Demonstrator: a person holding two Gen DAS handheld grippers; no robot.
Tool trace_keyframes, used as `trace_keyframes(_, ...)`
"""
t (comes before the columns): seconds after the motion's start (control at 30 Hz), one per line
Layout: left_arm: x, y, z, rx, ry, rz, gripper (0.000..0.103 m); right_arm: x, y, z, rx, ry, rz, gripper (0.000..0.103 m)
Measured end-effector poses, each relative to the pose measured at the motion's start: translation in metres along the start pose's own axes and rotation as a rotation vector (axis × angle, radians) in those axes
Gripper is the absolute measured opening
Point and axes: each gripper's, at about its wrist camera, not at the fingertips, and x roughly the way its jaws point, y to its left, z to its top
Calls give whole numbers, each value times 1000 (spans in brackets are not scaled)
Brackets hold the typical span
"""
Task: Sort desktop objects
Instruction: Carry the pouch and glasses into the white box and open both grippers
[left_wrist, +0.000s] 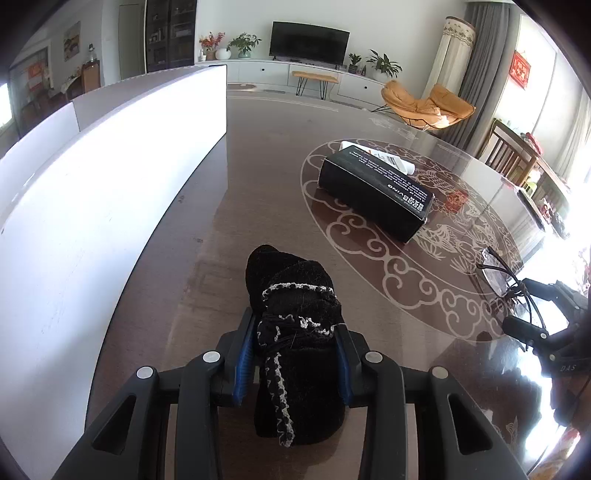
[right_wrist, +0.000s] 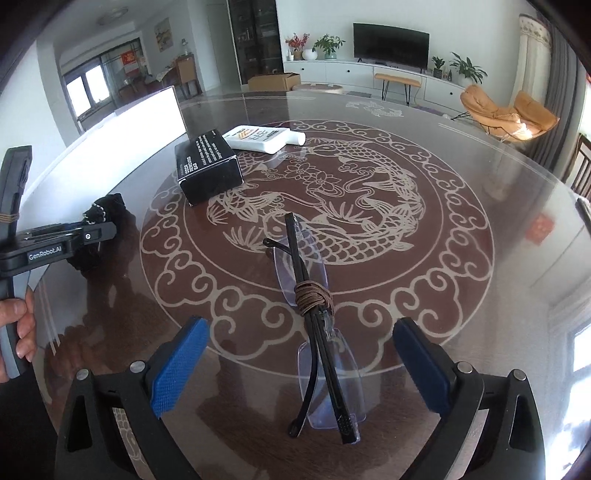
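A black knitted pouch (left_wrist: 291, 280) with white stitching sits between the blue pads of my left gripper (left_wrist: 297, 332), which is shut on it low over the glass table (left_wrist: 221, 240). Whether the pouch rests on the glass I cannot tell. The right wrist view shows the same gripper (right_wrist: 92, 232) and pouch (right_wrist: 107, 206) at the left, with a hand on the handle. Folded glasses (right_wrist: 317, 310) tied with brown cord lie on the table between the wide-apart fingers of my open right gripper (right_wrist: 301, 325), untouched. The glasses (left_wrist: 498, 273) also appear at the right of the left wrist view.
A black box (left_wrist: 373, 192) (right_wrist: 208, 166) lies near the table's middle, with a white bottle (right_wrist: 266, 138) just behind it. A tall white bin (left_wrist: 110, 177) (right_wrist: 147, 110) stands along the table's left side. Chairs stand off the right edge.
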Motion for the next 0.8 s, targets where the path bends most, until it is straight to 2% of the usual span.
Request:
trace_keyframes(0.03, -4, 3, -4, -7, -4, -12, 37, 4, 1, 4, -31, 17, 11, 99)
trace_keyframes(0.07, -10, 3, -6, -15, -10, -23, 37, 9, 0, 8, -49, 39, 24, 90)
trace_keyframes(0.1, -15, 3, -9, -21, -21, -33, 37, 12, 0, 10, -59, 51, 23, 84)
trace_keyframes(0.13, -21, 4, -12, -28, -34, -44, 37, 11, 0, 13, -72, 51, 12, 66)
trace_keyframes(0.17, -27, 4, -15, -38, -46, -57, 37, 11, -1, 15, -76, 55, 10, 43)
trace_keyframes(0.2, -33, 4, -17, -49, -58, -70, 37, 10, -2, 18, -70, 65, 17, 29)
trace_keyframes(0.27, -45, 3, -23, -65, -79, -95, 37, 8, -4, 20, -55, 98, 7, 19)
trace_keyframes(0.33, -58, 3, -22, -73, -104, -114, 37, 2, -3, 19, -54, 111, -5, 15)
trace_keyframes(0.43, -87, 6, -17, -86, -156, -138, 37, -14, 2, 22, -42, 93, 1, 15)
trace_keyframes(0.6, -147, 45, 4, -131, -261, -130, 37, -44, 41, 62, -68, 13, 80, 15)
trace_keyframes(0.67, -167, 72, 13, -169, -295, -102, 37, -54, 67, 87, -85, -23, 133, 15)
trace_keyframes(0.8, -192, 138, 23, -231, -306, 24, 37, -68, 141, 139, -127, -96, 282, 15)
